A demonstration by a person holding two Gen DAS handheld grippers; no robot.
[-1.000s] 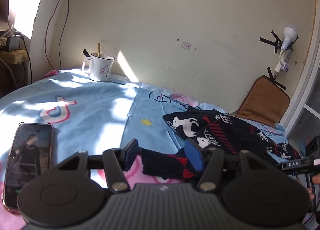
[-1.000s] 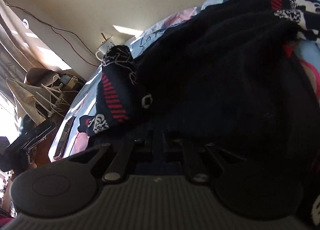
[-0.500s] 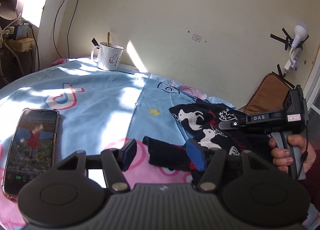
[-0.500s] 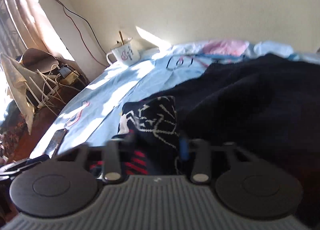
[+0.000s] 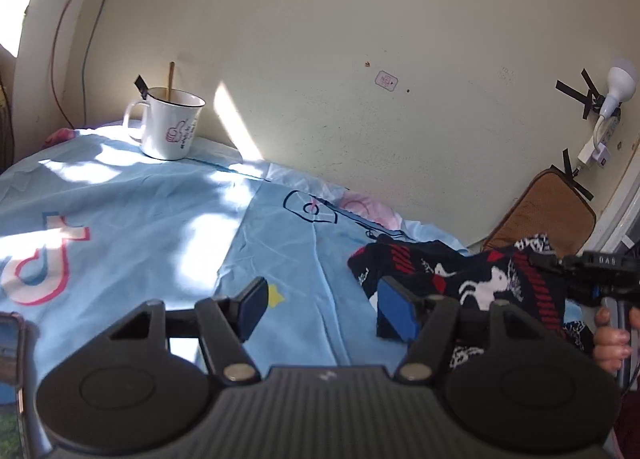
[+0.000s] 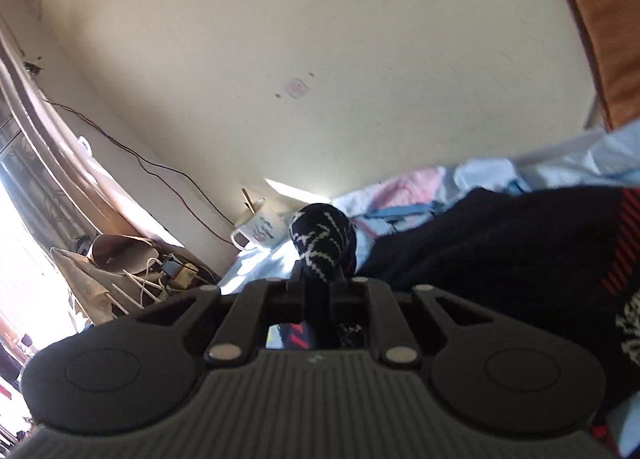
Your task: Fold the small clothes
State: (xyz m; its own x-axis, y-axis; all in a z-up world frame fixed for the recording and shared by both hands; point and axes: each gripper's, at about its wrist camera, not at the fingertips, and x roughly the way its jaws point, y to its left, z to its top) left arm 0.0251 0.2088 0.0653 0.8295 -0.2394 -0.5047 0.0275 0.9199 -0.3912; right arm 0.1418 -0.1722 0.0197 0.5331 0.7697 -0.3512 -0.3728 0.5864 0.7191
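A small dark navy knit garment (image 5: 472,279) with red stripes and white animal figures lies bunched on the light blue sheet (image 5: 168,219) at the right. My left gripper (image 5: 320,305) is open and empty, just left of the garment. My right gripper (image 6: 320,279) is shut on a fold of the garment (image 6: 322,243), which sticks up between its fingers; the rest of the garment (image 6: 500,259) lies to its right. In the left wrist view the right gripper's body (image 5: 600,271) and the hand holding it sit at the far right.
A white mug (image 5: 170,127) with a stick in it stands by the wall at the back left. A phone (image 5: 10,347) lies at the left edge. A brown cushion (image 5: 544,215) leans at the back right. Cables and clutter (image 6: 140,271) lie beyond the bed's left side.
My right gripper has closed on a fold of the garment and pulled it up and to the right. My left gripper stays open; the piece that lay between its fingers has moved off right.
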